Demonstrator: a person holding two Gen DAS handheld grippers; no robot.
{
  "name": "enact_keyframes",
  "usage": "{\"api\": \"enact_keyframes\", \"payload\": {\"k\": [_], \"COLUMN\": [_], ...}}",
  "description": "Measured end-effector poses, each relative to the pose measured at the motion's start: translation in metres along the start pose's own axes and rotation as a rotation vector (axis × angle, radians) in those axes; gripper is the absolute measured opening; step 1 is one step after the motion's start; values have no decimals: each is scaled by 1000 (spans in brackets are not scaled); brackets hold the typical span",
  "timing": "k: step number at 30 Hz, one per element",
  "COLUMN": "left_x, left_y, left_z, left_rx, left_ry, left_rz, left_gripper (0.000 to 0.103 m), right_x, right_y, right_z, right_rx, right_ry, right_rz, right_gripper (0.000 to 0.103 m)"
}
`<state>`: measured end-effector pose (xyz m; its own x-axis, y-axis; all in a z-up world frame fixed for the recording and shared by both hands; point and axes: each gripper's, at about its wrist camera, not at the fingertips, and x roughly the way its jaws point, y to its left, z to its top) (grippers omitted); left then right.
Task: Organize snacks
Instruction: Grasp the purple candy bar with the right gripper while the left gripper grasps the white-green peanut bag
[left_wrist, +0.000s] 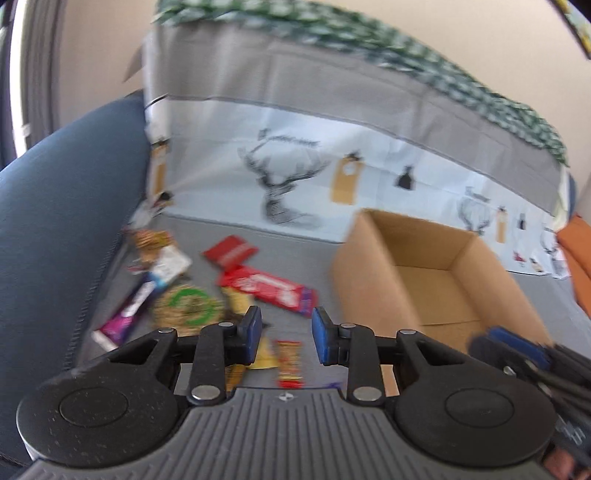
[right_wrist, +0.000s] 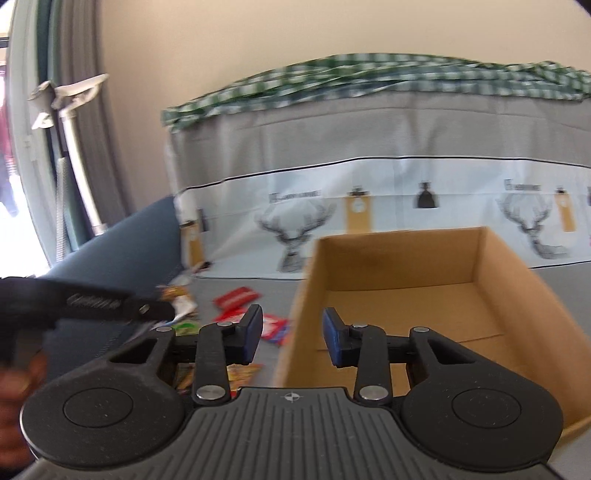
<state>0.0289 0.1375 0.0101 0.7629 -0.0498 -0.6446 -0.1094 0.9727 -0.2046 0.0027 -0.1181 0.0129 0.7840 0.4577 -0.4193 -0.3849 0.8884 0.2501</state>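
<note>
Several snack packs lie on the grey seat: a long red bar (left_wrist: 273, 288), a red wrapper (left_wrist: 229, 251), a round green-labelled pack (left_wrist: 188, 304), a purple bar (left_wrist: 129, 314) and a small red-yellow bar (left_wrist: 290, 363). To their right stands an open cardboard box (left_wrist: 436, 280) with a bare floor (right_wrist: 406, 295). My left gripper (left_wrist: 286, 332) hovers over the near snacks, its blue pads a narrow gap apart with nothing between them. My right gripper (right_wrist: 293, 336) hangs over the box's left wall, open and empty. Each gripper shows blurred at the edge of the other's view.
A dark blue armrest (left_wrist: 55, 221) bounds the seat on the left. A grey and white deer-print cover (left_wrist: 280, 192) drapes the backrest, with a green checked cloth (right_wrist: 369, 74) on top. An orange cushion (left_wrist: 576, 258) lies at the far right. Curtains (right_wrist: 74, 110) hang at the left.
</note>
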Motion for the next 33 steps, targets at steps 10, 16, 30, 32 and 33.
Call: {"api": "enact_keyframes", "payload": {"k": [10,16,30,32,33], "left_x": [38,49,66,69,69], "left_y": [101,106,113,110,110], "left_z": [-17,-21,-28,-29,-29], "left_rx": [-361,-395,-413,-401,-395], "left_ry": [224,311,392,402,405], "left_rz": [173,272,268,258,257], "left_gripper": [71,82,84,84,84], "right_x": [60,103,159,165,168], "right_y": [77,90,62,62,64], "right_z": [-43,-63,-84,-86,-86], "right_rx": [-30,-12,242,232,220], "right_ry": [201,325,437,436,442], "right_rz": [132,-2,-207,-218,-220], "right_gripper": [42,61,74,70,60]}}
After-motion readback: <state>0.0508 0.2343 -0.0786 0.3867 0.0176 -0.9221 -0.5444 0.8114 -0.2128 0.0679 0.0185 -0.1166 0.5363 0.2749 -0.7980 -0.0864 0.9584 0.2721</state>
